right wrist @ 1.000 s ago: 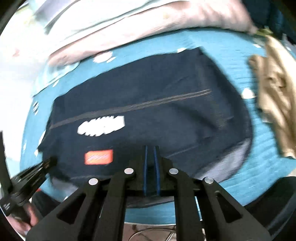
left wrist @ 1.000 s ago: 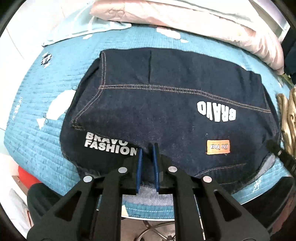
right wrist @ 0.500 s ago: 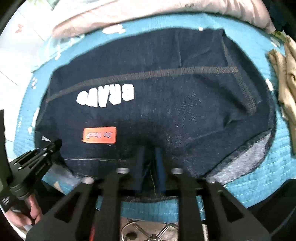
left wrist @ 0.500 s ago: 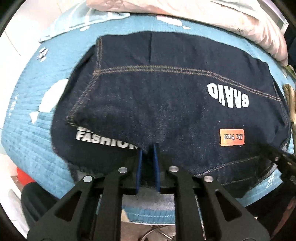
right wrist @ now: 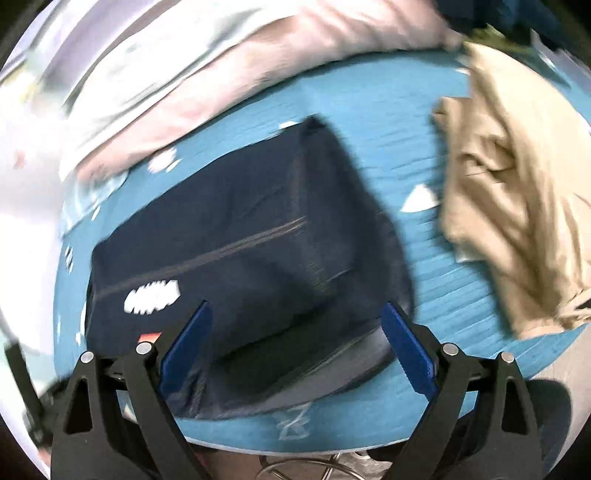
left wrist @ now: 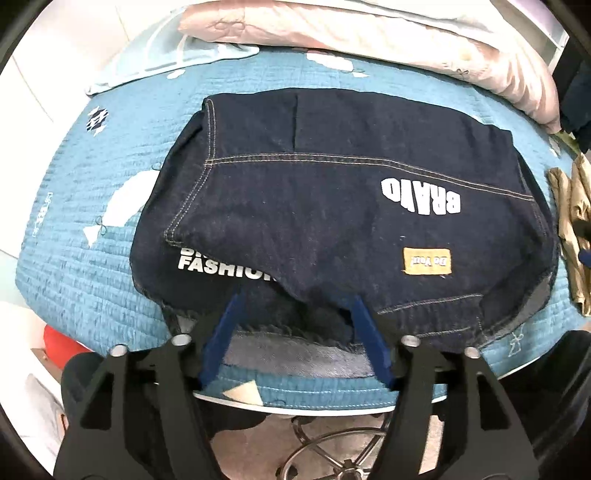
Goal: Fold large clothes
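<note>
A dark blue denim garment [left wrist: 332,206] lies folded on the teal bed cover, with white "BRAVO" lettering [left wrist: 421,194], "FASHION" lettering and an orange patch [left wrist: 426,261]. My left gripper [left wrist: 297,299] is open, its blue fingers [left wrist: 225,328] straddling the garment's near hem, holding nothing. The right wrist view is blurred; the garment [right wrist: 258,258] shows there too. My right gripper [right wrist: 295,310] is open and empty above the garment's near right part.
A beige garment [right wrist: 517,184] lies crumpled to the right, also seen in the left wrist view [left wrist: 572,229]. Pink and white bedding [left wrist: 369,33] is piled at the back. The bed's near edge [left wrist: 314,400] sits above a metal chair base [left wrist: 332,458].
Both grippers have opened and let go of the garment's near hem. The right gripper has pulled back and swung right; its view is now blurred.
</note>
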Tool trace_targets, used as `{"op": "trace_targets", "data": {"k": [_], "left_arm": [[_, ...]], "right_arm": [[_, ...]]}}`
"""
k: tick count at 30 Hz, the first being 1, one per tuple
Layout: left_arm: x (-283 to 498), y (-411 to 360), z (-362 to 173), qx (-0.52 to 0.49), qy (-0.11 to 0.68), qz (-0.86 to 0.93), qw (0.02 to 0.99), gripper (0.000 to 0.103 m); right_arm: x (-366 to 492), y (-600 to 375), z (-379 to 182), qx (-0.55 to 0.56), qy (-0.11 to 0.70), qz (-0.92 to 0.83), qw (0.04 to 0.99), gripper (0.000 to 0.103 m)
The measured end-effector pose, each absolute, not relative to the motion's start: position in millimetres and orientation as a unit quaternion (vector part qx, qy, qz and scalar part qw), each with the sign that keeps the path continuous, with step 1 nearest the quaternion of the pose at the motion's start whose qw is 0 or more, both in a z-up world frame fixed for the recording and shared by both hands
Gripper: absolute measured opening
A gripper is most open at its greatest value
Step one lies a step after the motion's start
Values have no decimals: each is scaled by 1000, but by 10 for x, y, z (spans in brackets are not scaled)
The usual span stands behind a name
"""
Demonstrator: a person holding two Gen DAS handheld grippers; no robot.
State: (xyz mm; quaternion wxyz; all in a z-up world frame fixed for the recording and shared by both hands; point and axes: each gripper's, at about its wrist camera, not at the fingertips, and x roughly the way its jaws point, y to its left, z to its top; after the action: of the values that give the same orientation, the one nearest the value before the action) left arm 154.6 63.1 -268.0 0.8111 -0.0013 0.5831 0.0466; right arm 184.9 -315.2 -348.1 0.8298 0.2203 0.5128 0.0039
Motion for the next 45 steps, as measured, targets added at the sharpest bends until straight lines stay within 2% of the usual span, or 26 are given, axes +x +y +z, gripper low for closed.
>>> {"op": "trace_targets", "data": {"k": [9,13,14,15,17,18,20,25,27,30,37,38,39,40,42,45], "left_arm": [[1597,506,-2623,-8,587,41,809,73],[1636,438,-2615,-2,590,41,806,76],[1644,426,-2617,0,591,41,806,78],[1650,415,-2618,0,591,41,805,78],[1661,378,-2623,3,594,37,804,78],[1666,357,-2622,7,594,35,804,78],[1672,333,-2609,13,590,32,807,78],[1725,267,-2592,18,588,26,808,78],[1755,230,-2561,22,585,23,811,78],[1812,184,-2523,26,580,19,814,78],[2093,20,-2438,33,570,-12,821,76],[2159,-16,-2426,36,568,-18,822,72],[2207,-47,-2419,40,567,-24,823,60],[2295,-96,-2412,45,567,-33,822,54],[2500,-158,-2410,48,571,-36,819,29],[2789,-158,-2404,34,576,-25,816,6]], "right_arm": [[2257,-3638,-4050,316,556,34,768,89],[2256,-3662,-4149,364,543,56,754,90],[2256,-3667,-4156,372,543,61,751,88],[2245,-3665,-4147,386,539,74,745,71],[2222,-3623,-4093,404,534,105,735,44],[2227,-3579,-4047,386,538,105,742,41],[2253,-3520,-4037,367,545,106,746,41],[2375,-3386,-4248,327,585,61,740,52],[2365,-3338,-4210,313,582,51,748,50],[2327,-3273,-4162,295,576,53,760,36],[2359,-3280,-4258,305,577,44,757,36],[2363,-3273,-4263,299,577,48,759,36],[2371,-3269,-4263,294,577,52,760,36],[2373,-3279,-4267,295,577,56,759,36],[2389,-3291,-4282,302,579,58,755,36],[2406,-3283,-4289,301,580,63,754,36]]}}
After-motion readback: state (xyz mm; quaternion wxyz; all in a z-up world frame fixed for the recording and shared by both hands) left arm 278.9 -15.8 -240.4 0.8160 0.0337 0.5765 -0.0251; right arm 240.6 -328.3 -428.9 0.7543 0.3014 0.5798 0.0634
